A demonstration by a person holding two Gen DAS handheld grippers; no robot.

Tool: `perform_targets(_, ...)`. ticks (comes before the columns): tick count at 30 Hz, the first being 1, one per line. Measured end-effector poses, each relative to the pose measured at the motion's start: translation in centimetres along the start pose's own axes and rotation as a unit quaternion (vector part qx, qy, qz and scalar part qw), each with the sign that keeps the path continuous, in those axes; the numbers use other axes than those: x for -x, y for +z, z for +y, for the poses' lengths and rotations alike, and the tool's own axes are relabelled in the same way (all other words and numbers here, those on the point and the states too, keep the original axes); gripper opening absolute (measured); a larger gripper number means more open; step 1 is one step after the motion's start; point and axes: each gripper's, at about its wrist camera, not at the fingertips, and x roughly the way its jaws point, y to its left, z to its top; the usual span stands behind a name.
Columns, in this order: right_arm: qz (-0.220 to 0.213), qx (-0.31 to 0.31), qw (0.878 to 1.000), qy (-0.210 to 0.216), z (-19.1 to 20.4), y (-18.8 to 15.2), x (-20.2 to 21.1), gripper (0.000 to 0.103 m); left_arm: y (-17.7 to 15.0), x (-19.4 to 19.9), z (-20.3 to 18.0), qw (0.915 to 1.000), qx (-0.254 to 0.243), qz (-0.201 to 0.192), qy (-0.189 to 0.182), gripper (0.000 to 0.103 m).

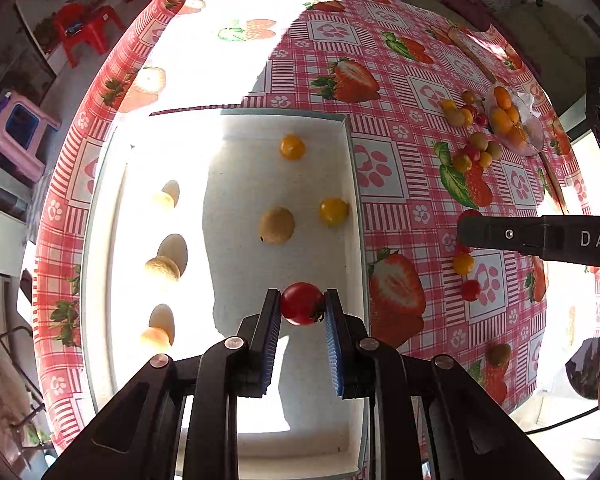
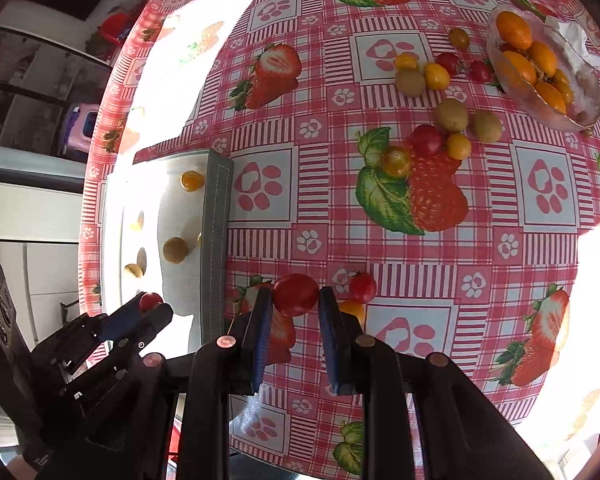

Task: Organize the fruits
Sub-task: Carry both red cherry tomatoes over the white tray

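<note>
My left gripper (image 1: 302,305) is shut on a red cherry tomato (image 1: 301,303) and holds it above the white box (image 1: 352,184); it also shows in the right wrist view (image 2: 150,304). The box holds several yellow and tan fruits, among them a tan one (image 1: 277,225). My right gripper (image 2: 294,300) stands around another red cherry tomato (image 2: 295,294) over the tablecloth, just right of the box wall (image 2: 216,240); both pads look to touch it. A red tomato (image 2: 363,287) and an orange one (image 2: 352,309) lie beside its right finger.
A cluster of loose red, yellow and green fruits (image 2: 440,120) lies farther out on the strawberry tablecloth (image 2: 380,240). A clear bowl (image 2: 540,72) with orange fruits stands at the far right. One green fruit (image 1: 499,354) lies near the table's near edge.
</note>
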Motion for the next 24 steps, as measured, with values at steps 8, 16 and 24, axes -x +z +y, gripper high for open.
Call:
perform_targets(8,0.029,0.066,0.997,0.007,7.1,-0.4,-2.8,0.026,-4.1,-0.4,5.3,0.9983,0.051,0.018,0.024,0.023)
perform_targets(16,0.074,0.105,0.992,-0.015,11.1,-1.8,-7.1,0.026,-6.0,-1.3,8.3,0.9956,0.082,0.028,0.035,0.023)
perform_targets(24,0.095,0.118,0.987,-0.046,12.2,-2.0,-9.8,0.026,-6.3,-1.9,8.9,0.995,0.088,0.031,0.034,0.023)
